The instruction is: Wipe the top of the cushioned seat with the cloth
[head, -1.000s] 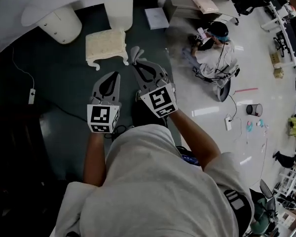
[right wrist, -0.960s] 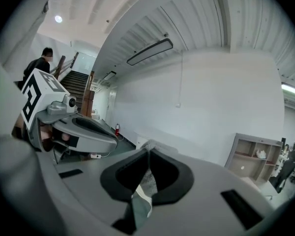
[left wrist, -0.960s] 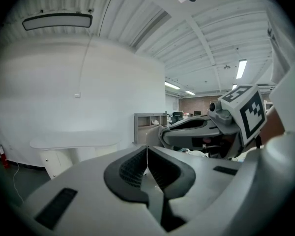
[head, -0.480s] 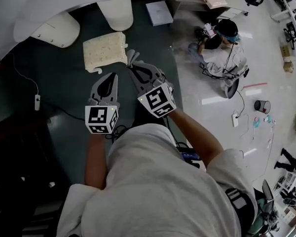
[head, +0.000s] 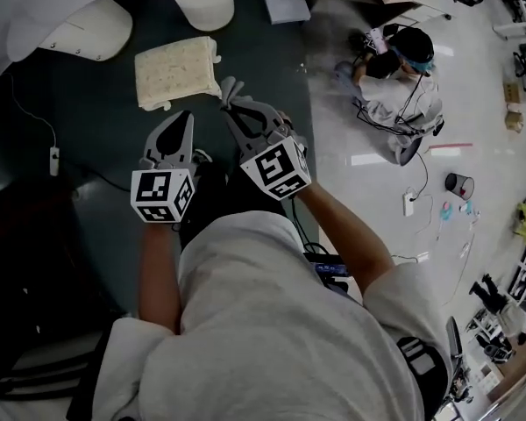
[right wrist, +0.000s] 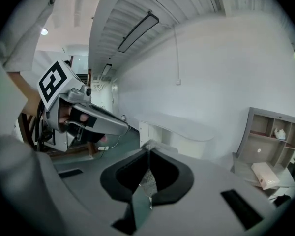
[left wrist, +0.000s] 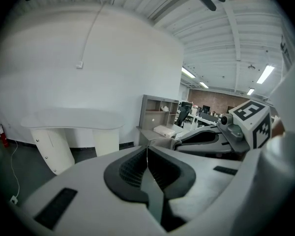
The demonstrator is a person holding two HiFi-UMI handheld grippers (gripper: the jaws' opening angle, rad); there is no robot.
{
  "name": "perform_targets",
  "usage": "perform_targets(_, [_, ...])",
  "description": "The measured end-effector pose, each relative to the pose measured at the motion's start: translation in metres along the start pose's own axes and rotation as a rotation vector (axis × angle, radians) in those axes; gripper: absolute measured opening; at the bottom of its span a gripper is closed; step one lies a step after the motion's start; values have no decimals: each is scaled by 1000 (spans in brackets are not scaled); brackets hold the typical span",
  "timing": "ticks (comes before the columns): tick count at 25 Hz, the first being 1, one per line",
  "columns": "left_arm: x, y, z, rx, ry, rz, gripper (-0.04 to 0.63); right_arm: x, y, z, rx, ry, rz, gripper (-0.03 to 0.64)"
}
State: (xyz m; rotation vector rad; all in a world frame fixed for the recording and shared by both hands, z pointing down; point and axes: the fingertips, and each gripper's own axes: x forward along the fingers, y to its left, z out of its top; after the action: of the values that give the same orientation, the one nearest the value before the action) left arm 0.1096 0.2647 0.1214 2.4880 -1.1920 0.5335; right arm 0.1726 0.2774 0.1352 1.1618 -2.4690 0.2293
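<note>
Cream, square cushioned seat (head: pixel 175 70) with a textured padded top and curved lower edges is standing upright on the dark floor (head: pixel 96 139). Small grey cloth (head: pixel 229 87) is sitting pinched between the closed jaws of the right gripper (head: pixel 234 103), poking past their tips, near the seat's right corner.

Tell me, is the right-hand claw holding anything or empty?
Holding. The right gripper is shut on the cloth, whose grey fabric shows between its closed jaws and pokes past the tips.
</note>
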Motion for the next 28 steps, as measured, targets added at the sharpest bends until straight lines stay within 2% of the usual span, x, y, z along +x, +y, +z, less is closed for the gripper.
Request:
perform_targets(5, [9, 11, -7, 8, 9, 1, 18, 9, 4, 2, -1, -25, 81, 26])
perform_targets(10, [24, 21, 0, 74, -1, -63, 18, 19, 4, 14, -40, -55, 165, 26])
perform_targets(16, [42, 59, 23, 94, 19, -129, 18, 49, 3, 37, -253, -25, 203, 26])
perform_targets(19, [53, 69, 28, 100, 46, -208, 18, 64, 7, 36, -411, 17, 207, 26])
perform_targets(21, [59, 75, 30, 154, 67, -273, 20, 76, 9, 33, -518, 56, 213, 26])
perform_targets(24, [68, 82, 26, 343, 118, -365, 31, 91, 12, 32, -587, 86, 248, 26])
perform_targets(25, [71, 84, 24, 385, 138, -394, 43, 95, 14, 33, -595, 93, 265, 26])
perform_targets(26, [75, 87, 21, 404, 155, -422, 59, 97, 16, 32, -608, 104, 284, 26])
perform_targets(28, [80, 95, 17, 397, 178, -482, 83, 103, 20, 30, -656, 135, 319, 26])
